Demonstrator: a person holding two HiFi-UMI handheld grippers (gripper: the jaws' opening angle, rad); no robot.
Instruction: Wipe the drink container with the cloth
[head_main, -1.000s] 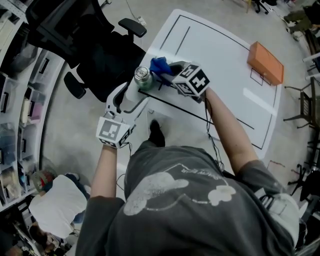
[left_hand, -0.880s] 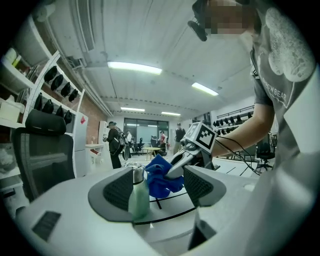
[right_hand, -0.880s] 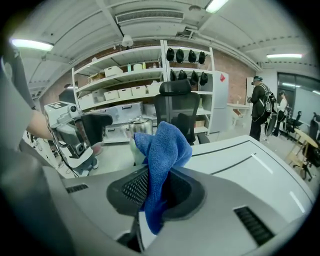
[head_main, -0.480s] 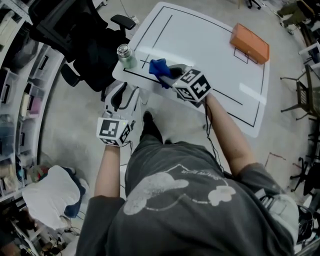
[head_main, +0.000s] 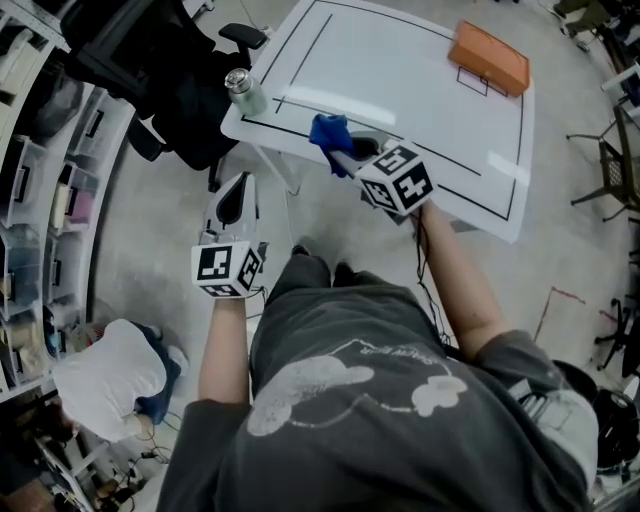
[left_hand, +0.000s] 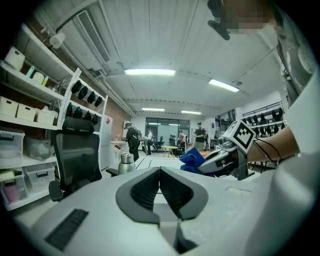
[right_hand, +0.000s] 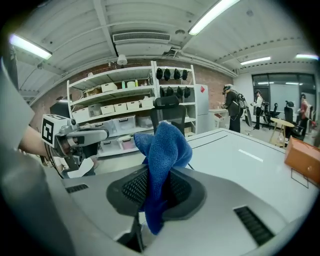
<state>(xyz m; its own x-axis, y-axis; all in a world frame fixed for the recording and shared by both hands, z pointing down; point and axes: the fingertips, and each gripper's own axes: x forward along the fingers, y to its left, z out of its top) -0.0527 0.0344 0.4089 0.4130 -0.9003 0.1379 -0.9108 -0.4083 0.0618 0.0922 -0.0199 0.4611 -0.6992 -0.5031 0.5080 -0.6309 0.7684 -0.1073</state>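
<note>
The drink container (head_main: 241, 92), a steel bottle with a silver cap, stands on the near left corner of the white table (head_main: 400, 90); it also shows small in the left gripper view as the bottle (left_hand: 126, 163). My left gripper (head_main: 231, 199) is pulled back off the table, over the floor, its jaws shut with nothing between them (left_hand: 159, 172). My right gripper (head_main: 345, 150) hovers at the table's near edge, shut on the blue cloth (head_main: 328, 135), which bunches up out of the jaws (right_hand: 163, 150).
An orange box (head_main: 488, 57) lies at the table's far right. A black office chair (head_main: 170, 90) stands close beside the bottle's corner. Shelves with bins (head_main: 40, 190) line the left side. People stand far off across the room (left_hand: 132, 140).
The left gripper let go of the bottle, drew back from the table toward the person and shut. The bottle now stands alone on the corner. The right gripper with the cloth pulled slightly back.
</note>
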